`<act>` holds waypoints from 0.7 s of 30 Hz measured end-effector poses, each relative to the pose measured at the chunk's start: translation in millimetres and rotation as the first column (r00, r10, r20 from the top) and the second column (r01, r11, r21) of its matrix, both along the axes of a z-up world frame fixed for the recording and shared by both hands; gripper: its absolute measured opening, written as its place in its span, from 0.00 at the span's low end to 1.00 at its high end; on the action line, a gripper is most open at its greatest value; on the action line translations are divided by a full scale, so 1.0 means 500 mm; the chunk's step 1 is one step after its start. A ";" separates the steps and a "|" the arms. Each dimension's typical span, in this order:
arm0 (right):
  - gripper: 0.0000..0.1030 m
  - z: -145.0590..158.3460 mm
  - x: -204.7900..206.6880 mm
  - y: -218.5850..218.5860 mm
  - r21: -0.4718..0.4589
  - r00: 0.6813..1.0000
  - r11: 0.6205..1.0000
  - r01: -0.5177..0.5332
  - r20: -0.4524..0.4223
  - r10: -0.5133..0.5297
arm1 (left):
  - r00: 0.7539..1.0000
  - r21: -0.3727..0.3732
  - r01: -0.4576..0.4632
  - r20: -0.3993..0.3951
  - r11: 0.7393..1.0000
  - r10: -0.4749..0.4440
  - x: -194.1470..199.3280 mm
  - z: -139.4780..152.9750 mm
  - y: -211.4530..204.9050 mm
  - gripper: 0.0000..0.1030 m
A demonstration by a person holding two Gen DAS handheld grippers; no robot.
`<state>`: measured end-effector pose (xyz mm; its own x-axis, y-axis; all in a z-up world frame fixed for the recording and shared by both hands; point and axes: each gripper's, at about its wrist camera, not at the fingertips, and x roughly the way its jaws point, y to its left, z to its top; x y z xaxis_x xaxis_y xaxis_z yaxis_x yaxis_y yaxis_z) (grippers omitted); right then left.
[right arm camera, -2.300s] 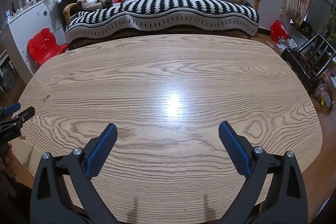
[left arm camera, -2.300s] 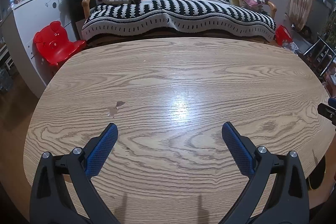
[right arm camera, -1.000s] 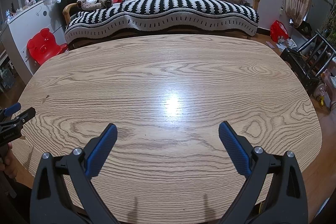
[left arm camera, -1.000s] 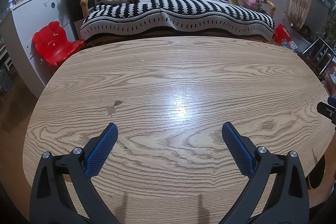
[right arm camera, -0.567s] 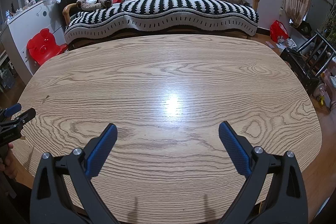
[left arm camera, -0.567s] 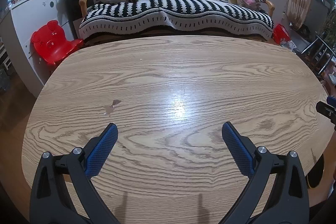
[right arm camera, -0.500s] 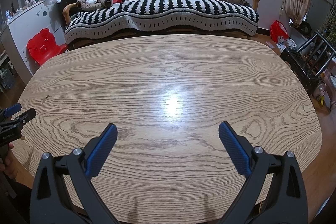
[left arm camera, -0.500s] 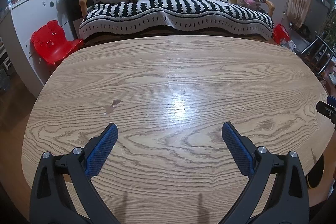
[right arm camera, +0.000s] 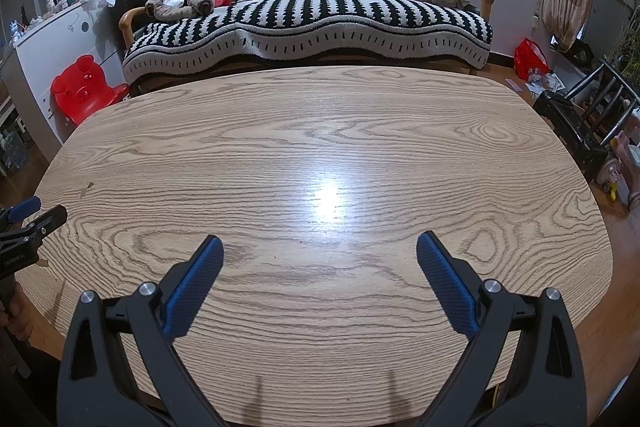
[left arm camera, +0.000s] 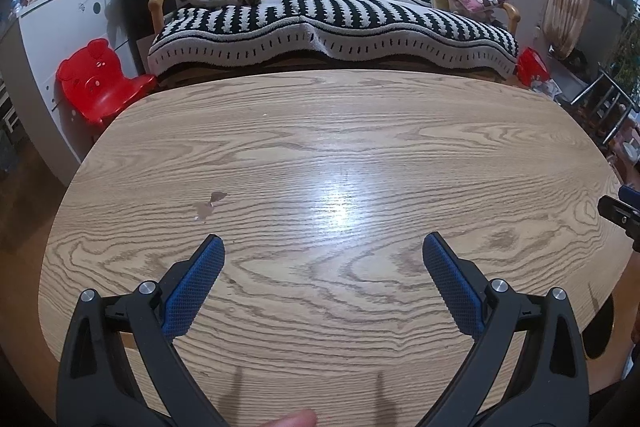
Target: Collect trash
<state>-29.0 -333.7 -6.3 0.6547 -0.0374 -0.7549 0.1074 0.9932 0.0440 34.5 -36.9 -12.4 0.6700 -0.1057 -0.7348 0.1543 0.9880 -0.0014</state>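
1. Left gripper (left arm camera: 323,255): jaws spread wide, nothing between the blue pads (left arm camera: 194,287). It hovers over the near edge of the table (left arm camera: 360,115), pointing toward the far edge.
2. Right gripper (right arm camera: 320,255): also spread wide and empty, over the near edge, to the right of the left one. Its tip shows at the right edge in the left wrist view; the left gripper's tip shows at the left edge in the right wrist view.
3. Trash: no clear piece on the table. The only candidate is a small brownish fleck (left arm camera: 209,205) left of centre, just ahead of the left gripper's left finger. I cannot tell whether it is a flat scrap or a chip in the veneer. The right wrist view shows it tiny near the left edge (right arm camera: 86,189).
4. No bin or bag visible on the table in either view.
5. Step, as a judgement: either the start, searching for a target, or the end with the table mostly cleared; no grasp is in hand.
6. Next move, if the fleck is trash: the left gripper is closest. It should slide forward and left, drop the pads to the surface on either side, and close low, since a thin scrap may slip.
7. Background only: striped sofa (left arm camera: 332,23) beyond the far edge, red chair (left arm camera: 100,87) off the far-left corner.
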 end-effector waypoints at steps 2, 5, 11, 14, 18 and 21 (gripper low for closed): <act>0.91 0.001 -0.001 -0.001 0.000 1.000 1.000 -0.001 0.001 0.001 | 1.000 -0.002 -0.002 -0.003 1.000 0.002 0.000 -0.001 0.000 0.93; 0.91 0.000 0.000 -0.002 -0.003 1.000 1.000 -0.001 0.002 0.001 | 1.000 0.001 0.000 -0.003 1.000 0.000 0.002 0.000 0.000 0.93; 0.91 -0.002 0.001 0.000 -0.002 1.000 1.000 0.002 0.000 -0.002 | 1.000 -0.005 0.004 -0.003 1.000 -0.004 0.002 0.001 0.001 0.94; 0.91 -0.003 0.001 0.000 -0.002 1.000 1.000 0.002 0.000 -0.002 | 1.000 -0.009 0.008 0.002 1.000 -0.008 -0.001 0.005 0.001 0.94; 0.91 -0.003 0.001 0.000 -0.002 1.000 1.000 0.002 0.000 -0.002 | 1.000 -0.003 0.012 0.010 1.000 -0.012 -0.002 0.011 0.001 0.93; 0.91 -0.003 0.001 0.000 -0.002 1.000 1.000 0.002 0.000 -0.002 | 1.000 0.002 0.008 0.003 1.000 -0.008 0.000 0.010 0.001 0.94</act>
<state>-28.5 -333.7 -7.6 0.6549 -0.0403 -0.7546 0.1091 0.9932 0.0417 34.5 -36.4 -7.3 0.6714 -0.1091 -0.7330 0.1618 0.9868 0.0013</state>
